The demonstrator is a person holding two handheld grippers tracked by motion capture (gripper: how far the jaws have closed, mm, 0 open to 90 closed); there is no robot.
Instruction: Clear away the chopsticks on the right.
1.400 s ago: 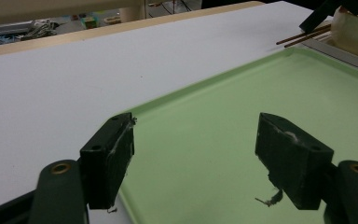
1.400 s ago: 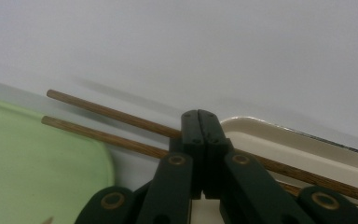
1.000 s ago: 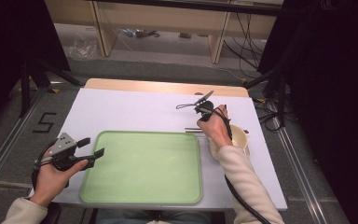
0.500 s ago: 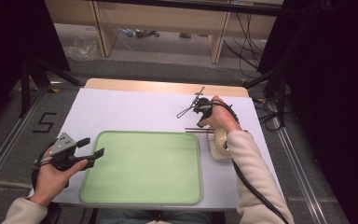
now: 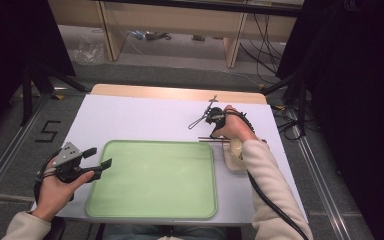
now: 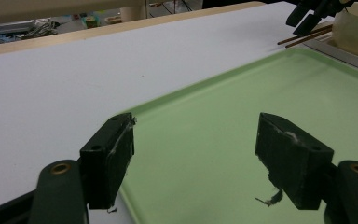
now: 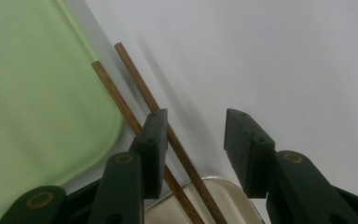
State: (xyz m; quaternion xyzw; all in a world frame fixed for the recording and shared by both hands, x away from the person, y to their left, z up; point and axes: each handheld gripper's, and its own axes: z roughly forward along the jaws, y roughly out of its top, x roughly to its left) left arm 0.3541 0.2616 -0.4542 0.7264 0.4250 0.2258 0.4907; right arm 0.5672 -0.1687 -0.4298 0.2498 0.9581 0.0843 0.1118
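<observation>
Two brown chopsticks lie side by side, one end propped on a small white tray and the other on the table by the green tray's corner. My right gripper points down over them with its jaws open. The jaws have just been closing a little after widening. One chopstick runs between them along the left jaw without being pinched, and the other passes under that jaw. My left gripper hovers open over the left edge of the green tray, holding nothing.
A cream bowl sits on the small white tray, partly under the right wrist. The white tabletop stretches behind the green tray. The right gripper appears at the far corner in the left gripper view.
The right forearm has swung over the bowl and its gripper has tipped down onto the chopsticks. The left hand has not moved.
</observation>
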